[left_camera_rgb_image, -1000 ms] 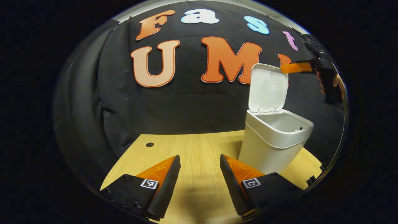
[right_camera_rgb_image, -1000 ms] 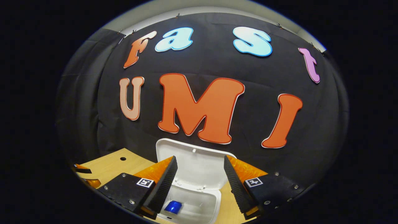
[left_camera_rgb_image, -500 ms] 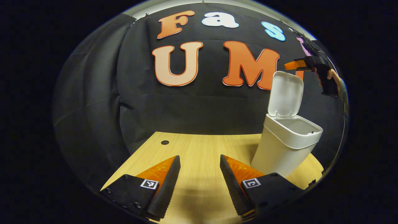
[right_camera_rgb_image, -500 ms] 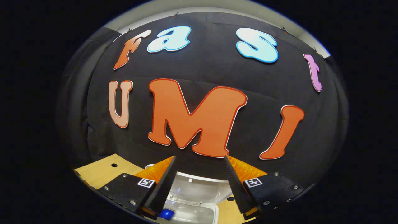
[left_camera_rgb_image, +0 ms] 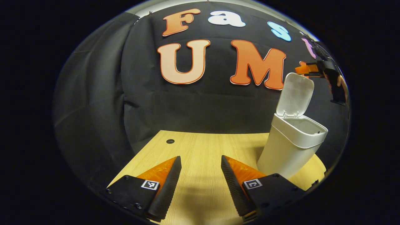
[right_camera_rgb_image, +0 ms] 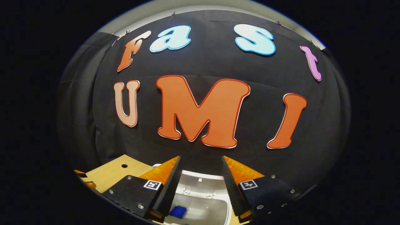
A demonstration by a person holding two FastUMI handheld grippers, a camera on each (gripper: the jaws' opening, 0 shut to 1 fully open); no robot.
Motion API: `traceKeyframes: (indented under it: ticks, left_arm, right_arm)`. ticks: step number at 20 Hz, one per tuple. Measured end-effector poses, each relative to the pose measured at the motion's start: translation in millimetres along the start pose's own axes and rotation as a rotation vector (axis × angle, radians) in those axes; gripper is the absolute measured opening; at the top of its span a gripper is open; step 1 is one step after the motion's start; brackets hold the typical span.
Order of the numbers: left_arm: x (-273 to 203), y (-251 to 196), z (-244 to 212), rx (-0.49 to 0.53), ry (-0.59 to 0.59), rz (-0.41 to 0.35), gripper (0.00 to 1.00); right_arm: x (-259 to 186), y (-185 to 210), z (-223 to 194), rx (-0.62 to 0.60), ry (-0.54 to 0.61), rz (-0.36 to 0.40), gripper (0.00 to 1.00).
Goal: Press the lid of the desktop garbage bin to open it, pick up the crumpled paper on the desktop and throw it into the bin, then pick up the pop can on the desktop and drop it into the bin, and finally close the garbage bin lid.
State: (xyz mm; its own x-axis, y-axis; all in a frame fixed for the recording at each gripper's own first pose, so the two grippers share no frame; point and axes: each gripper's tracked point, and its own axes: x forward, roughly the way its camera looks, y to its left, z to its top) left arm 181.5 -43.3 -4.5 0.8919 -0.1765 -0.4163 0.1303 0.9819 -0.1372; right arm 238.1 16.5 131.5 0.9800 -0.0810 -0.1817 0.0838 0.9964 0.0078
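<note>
Ahead and to the right of the left tongs [left_camera_rgb_image: 200,175], the white garbage bin [left_camera_rgb_image: 289,147] stood on the wooden table [left_camera_rgb_image: 200,147] with its lid [left_camera_rgb_image: 295,95] raised nearly upright on the rear hinge. The left tongs hung spread above bare tabletop, pinching nothing. In the left gripper view the right tongs [left_camera_rgb_image: 307,69] were held by a hand [left_camera_rgb_image: 339,84] high at the lid's top edge, on its far side; contact could not be confirmed.

In the right gripper view the right tongs [right_camera_rgb_image: 200,178] were spread and empty, directly over the open bin [right_camera_rgb_image: 200,203], with the lid's upper rim [right_camera_rgb_image: 203,175] lying between and just beyond the two fingers. A blue object, judged to be the pop can [right_camera_rgb_image: 178,212], lay inside the bin below the left finger. The crumpled paper could not be made out; it was judged to be inside the bin, out of sight.

Stage assessed: both items deposited, lid closure outstanding.

Risks noted:
- A push applied too high or off-centre could tip or slide the light bin rather than fold the lid, as nothing steadied its body.
- A spread finger could catch the lid's edge, so the lid would spring back upright.
- A weak press might leave the latch unengaged.

Limits of observation: the bin's interior was cut off at the bottom of the right gripper view; the latch and hinge details were too small to judge; the bin's base was partly hidden behind the left tongs' right finger.
</note>
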Motion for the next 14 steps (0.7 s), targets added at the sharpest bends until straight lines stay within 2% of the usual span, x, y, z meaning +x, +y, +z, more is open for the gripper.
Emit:
traceKeyframes:
  ticks: [4,8,9,10,12,14]
  left_arm:
    - [7,-12,3,0.021,-0.002,-0.045,0.83]
    - [10,-23,6,0.036,0.002,-0.086,0.80]
    - [11,-24,5,0.039,0.004,-0.092,0.83]
    - [11,-25,4,0.041,0.008,-0.098,0.80]
    - [11,-27,4,0.045,0.013,-0.108,0.83]
    - [10,-29,4,0.052,0.015,-0.118,0.80]
  right_arm:
    - [-22,9,-29,0.063,0.051,0.034,0.71]
    - [-35,7,-52,0.062,0.086,0.012,0.67]
    - [-38,9,-57,0.065,0.092,0.014,0.64]
    - [-41,10,-61,0.071,0.100,0.018,0.62]
    - [-46,13,-70,0.079,0.117,0.023,0.55]
    - [-50,14,-79,0.086,0.136,0.023,0.49]
